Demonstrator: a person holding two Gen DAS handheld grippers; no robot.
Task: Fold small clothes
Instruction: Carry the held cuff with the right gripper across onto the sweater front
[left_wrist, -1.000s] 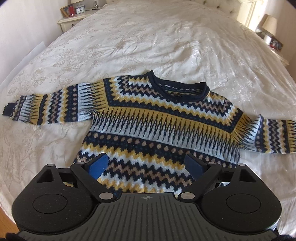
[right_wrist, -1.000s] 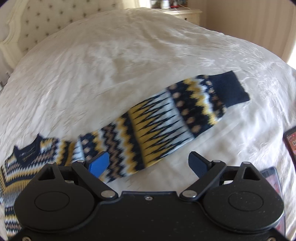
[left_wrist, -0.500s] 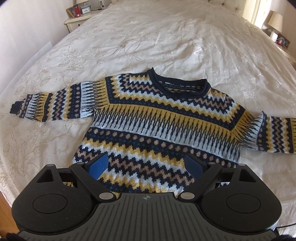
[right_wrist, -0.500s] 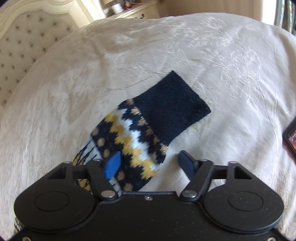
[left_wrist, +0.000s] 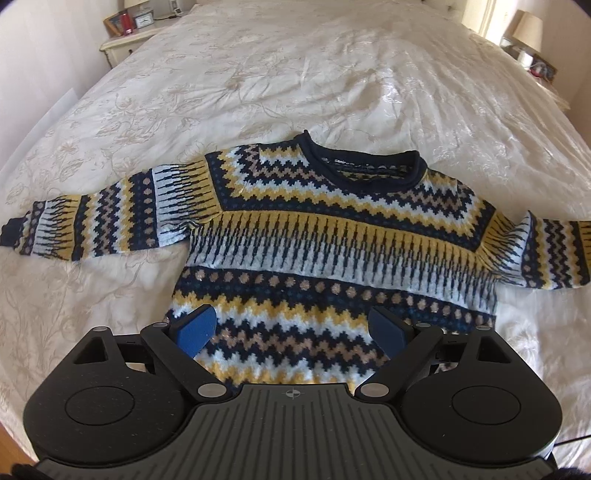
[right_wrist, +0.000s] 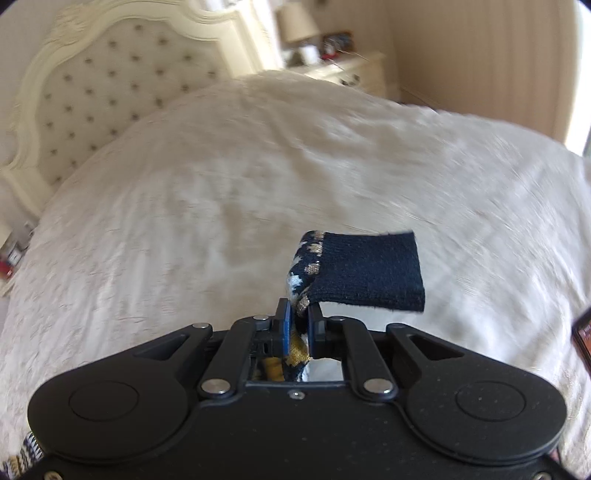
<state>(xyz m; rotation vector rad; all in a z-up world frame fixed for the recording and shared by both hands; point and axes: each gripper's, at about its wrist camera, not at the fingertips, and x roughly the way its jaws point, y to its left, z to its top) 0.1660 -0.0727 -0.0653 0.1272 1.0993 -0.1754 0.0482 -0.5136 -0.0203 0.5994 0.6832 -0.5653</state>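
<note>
A small patterned sweater (left_wrist: 332, 243) in navy, yellow, white and tan lies face up on the bed, sleeves spread left and right. My left gripper (left_wrist: 291, 330) is open and empty, hovering over the sweater's hem. My right gripper (right_wrist: 299, 321) is shut on the sweater's right sleeve near the navy cuff (right_wrist: 369, 273), and the cuff sticks up lifted off the bed beyond the fingers.
The white embroidered bedspread (left_wrist: 314, 81) covers the whole bed. A tufted headboard (right_wrist: 103, 85) stands behind. Nightstands with small items and lamps sit at the far left (left_wrist: 125, 33) and far right (left_wrist: 532, 40). A dark phone-like object (right_wrist: 583, 332) lies at the right edge.
My right gripper moved along the sleeve to its cuff end, closed on it and lifted it. My left gripper stayed open, drifting slightly back over the hem.
</note>
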